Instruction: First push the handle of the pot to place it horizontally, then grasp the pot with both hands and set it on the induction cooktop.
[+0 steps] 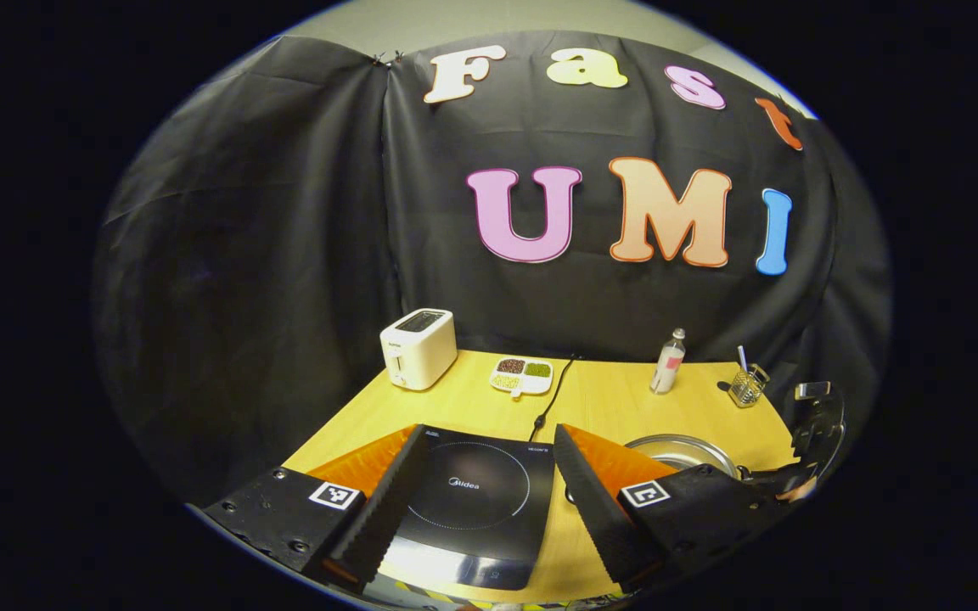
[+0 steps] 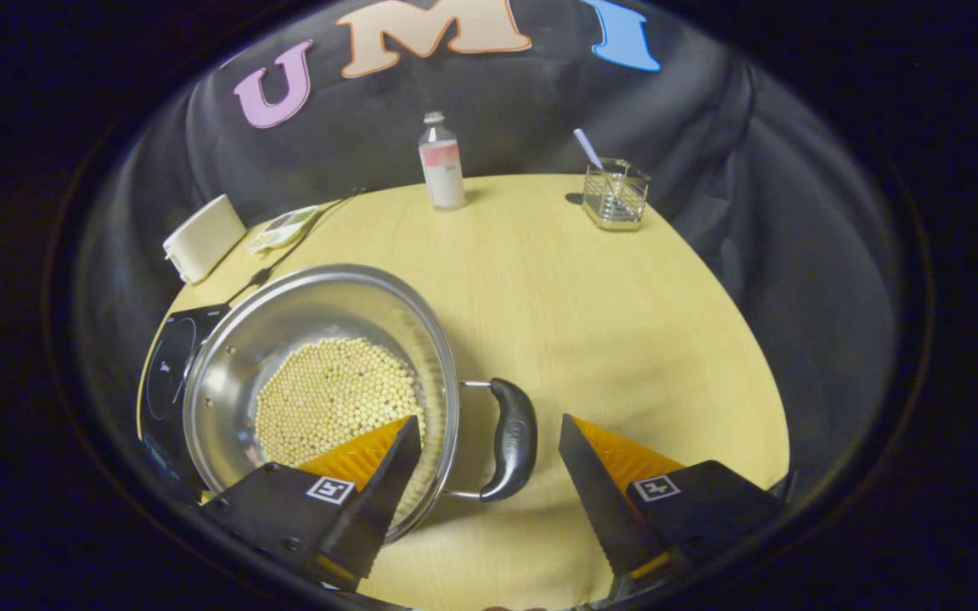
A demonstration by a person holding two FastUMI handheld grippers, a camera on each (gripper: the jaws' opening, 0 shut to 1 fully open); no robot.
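Two grippers: both show with their fingers spread apart, nothing between them.
Left gripper [image 1: 480, 501]: in the left gripper view it hovers over the induction cooktop, jaws wide, the cooktop's dark glass showing in the gap between the fingers.
Right gripper [image 2: 489, 475]: in the right gripper view it hangs above the pot's near handle, jaws wide; one finger lies over the pot's rim, the other over bare table; no pad touches the handle.
Pot [image 2: 285, 339]: a steel pot with a layer of small pale beans [image 2: 332, 395] on its bottom, standing on the table just right of the cooktop, not on it. In the left gripper view its rim [image 1: 682, 450] peeks out behind the right-hand finger.
Handle [image 2: 513, 437]: a dark curved grip on two wire arms, sticking out from the pot's side towards the camera, lying about level.
Induction cooktop [image 1: 476, 496]: black, flat on the near left part of the table; its cord [image 1: 553, 395] runs back towards the wall.
Table [image 2: 591, 322]: light wood.
Toaster [image 1: 418, 348]: white, at the back left.
Divided dish [image 1: 522, 375]: white, with compartments of dark, green and pale grains, beside the toaster.
Bottle [image 2: 442, 161]: clear with a pinkish label, upright at the back.
Wire holder [image 2: 616, 195]: small, at the back right, a utensil leaning in it.
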